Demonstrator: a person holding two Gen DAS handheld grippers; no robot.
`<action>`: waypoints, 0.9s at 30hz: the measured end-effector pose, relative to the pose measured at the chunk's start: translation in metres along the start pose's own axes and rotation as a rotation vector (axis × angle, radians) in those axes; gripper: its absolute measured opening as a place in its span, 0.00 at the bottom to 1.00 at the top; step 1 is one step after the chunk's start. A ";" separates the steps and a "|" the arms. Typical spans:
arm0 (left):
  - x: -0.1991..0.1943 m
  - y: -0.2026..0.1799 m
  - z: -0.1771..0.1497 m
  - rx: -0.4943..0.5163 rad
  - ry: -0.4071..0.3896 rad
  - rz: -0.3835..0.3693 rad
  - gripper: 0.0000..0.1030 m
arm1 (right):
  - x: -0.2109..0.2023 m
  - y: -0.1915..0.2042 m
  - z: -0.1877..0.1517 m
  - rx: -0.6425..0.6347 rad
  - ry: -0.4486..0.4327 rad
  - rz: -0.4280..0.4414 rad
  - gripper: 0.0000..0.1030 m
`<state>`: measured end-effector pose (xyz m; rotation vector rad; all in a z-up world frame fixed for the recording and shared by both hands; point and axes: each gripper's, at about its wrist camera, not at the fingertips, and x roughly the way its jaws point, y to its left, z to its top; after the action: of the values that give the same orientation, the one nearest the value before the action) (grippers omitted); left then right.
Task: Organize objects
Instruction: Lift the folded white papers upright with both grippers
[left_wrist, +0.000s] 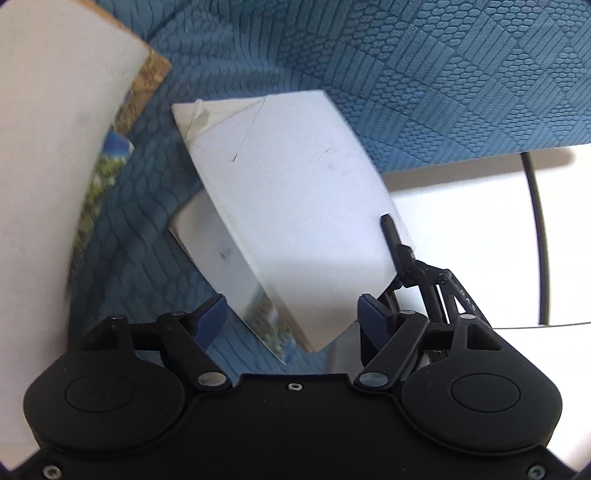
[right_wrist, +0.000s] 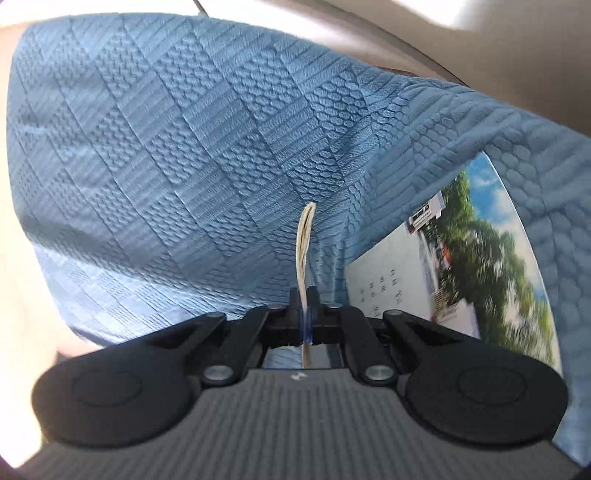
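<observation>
A white card (left_wrist: 291, 206), blank side up, hangs tilted over the blue textured cloth (left_wrist: 406, 74). The right gripper's fingers (left_wrist: 393, 240) pinch its right edge. My left gripper (left_wrist: 291, 314) stands open around the card's near corner, and its blue pads do not press on it. Below lies another card (left_wrist: 221, 258) with faint print and a picture strip. In the right wrist view the right gripper (right_wrist: 303, 295) is shut on the thin cards (right_wrist: 304, 240), seen edge-on. A calendar card with a tree photo (right_wrist: 461, 258) leans at the right on the cloth (right_wrist: 184, 129).
A large white sheet with a printed picture edge (left_wrist: 55, 147) fills the left of the left wrist view. Beyond the cloth's right edge is a white surface (left_wrist: 461, 240) crossed by a dark cable (left_wrist: 539, 240).
</observation>
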<state>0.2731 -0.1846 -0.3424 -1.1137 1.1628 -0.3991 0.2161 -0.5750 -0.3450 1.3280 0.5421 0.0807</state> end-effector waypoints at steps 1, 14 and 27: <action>0.001 0.002 -0.002 -0.021 0.008 -0.025 0.77 | -0.003 0.003 -0.002 0.020 -0.014 0.024 0.05; 0.018 0.005 -0.028 -0.134 0.097 -0.169 0.72 | -0.040 0.015 -0.031 0.135 -0.083 0.053 0.05; -0.007 -0.005 -0.038 -0.131 0.074 -0.198 0.37 | -0.070 0.028 -0.048 0.095 -0.133 -0.051 0.05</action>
<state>0.2383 -0.1998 -0.3340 -1.3435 1.1600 -0.5267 0.1415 -0.5498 -0.3026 1.4004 0.4716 -0.0761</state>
